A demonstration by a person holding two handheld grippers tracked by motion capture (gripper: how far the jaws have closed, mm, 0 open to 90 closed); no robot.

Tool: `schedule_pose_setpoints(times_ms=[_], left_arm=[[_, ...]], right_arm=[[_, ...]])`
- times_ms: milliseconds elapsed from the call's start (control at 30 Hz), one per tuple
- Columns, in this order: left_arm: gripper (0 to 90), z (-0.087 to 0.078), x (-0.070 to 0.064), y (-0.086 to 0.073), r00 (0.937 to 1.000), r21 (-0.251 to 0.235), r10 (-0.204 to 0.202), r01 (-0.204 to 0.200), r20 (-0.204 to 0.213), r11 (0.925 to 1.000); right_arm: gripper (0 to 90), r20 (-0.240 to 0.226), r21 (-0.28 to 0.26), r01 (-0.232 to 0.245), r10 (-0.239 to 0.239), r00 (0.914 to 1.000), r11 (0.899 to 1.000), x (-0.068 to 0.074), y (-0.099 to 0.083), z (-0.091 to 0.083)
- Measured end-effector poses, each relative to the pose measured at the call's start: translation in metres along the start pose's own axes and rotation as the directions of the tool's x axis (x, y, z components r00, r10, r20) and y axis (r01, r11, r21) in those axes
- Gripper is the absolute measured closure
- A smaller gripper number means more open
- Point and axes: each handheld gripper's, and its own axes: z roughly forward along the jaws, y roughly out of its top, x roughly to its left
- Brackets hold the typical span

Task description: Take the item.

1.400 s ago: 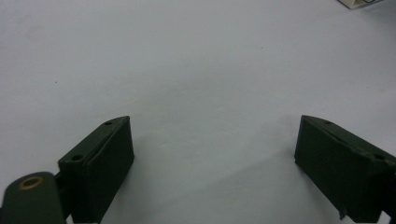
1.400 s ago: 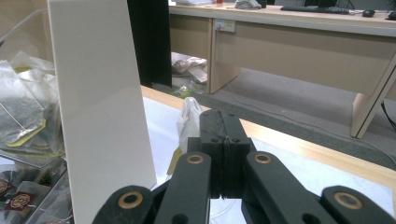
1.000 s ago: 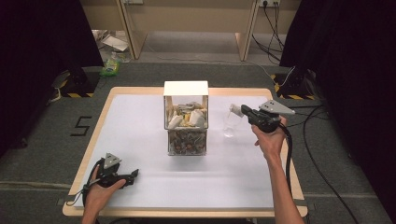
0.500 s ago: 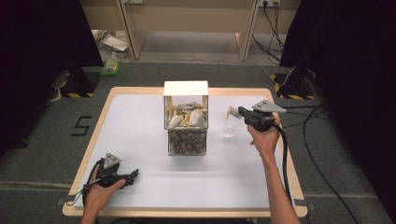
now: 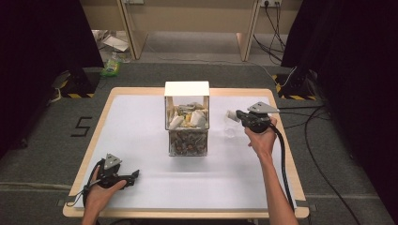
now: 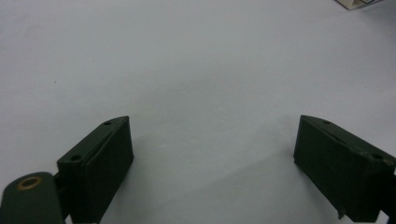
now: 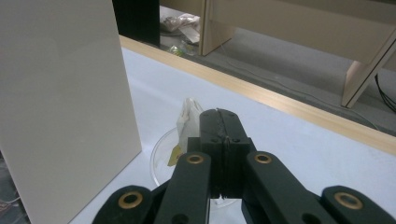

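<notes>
My right gripper [image 5: 234, 114] is held above the table to the right of the box, shut on a small white tea bag [image 5: 230, 114]. The tea bag [image 7: 187, 119] hangs at the jaw tips of the right gripper [image 7: 219, 117], over a clear cup [image 7: 162, 154]. This cup [image 5: 230, 131] stands on the white table, right of the box. My left gripper [image 5: 134, 176] rests at the front left of the table, open, and nothing sits between the jaws of the left gripper [image 6: 212, 158].
A clear two-level box [image 5: 186, 89] with a white top stands mid-table, with pale bags in its upper level and brown items below. Its white wall [image 7: 60, 93] is close on the gripper's left. The table's wooden edge [image 7: 299, 105] runs behind.
My right gripper has moved a little left with the tea bag, closer to the box and over the cup. The left gripper has not moved.
</notes>
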Motion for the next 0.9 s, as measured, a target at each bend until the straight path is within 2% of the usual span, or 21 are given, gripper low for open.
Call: schedule_pose_setpoints(times_ms=[367, 433, 567, 900], left_arm=[[10.9, 0.0, 0.0, 0.0, 1.0, 0.002, 0.002, -0.002, 0.0, 1.0], [10.9, 0.0, 0.0, 0.0, 1.0, 0.003, 0.003, -0.003, 0.0, 1.0], [10.8, 0.0, 0.0, 0.0, 1.0, 0.0, 0.0, 0.0, 0.0, 1.0], [10.9, 0.0, 0.0, 0.0, 1.0, 0.0, 0.0, 0.0, 0.0, 1.0]], right_arm=[[89.9, -0.003, 0.034, -0.004, 0.004, 1.0, 0.999, 0.0, -0.004, 0.008], [87.2, -0.004, 0.041, -0.015, 0.015, 0.9999, 0.999, 0.0, -0.005, 0.009], [83.1, -0.007, 0.021, -0.031, 0.031, 0.9995, 0.999, -0.001, -0.003, 0.006], [83.3, -0.002, -0.01, -0.041, 0.041, 0.9992, 0.999, -0.007, 0.002, -0.005]])
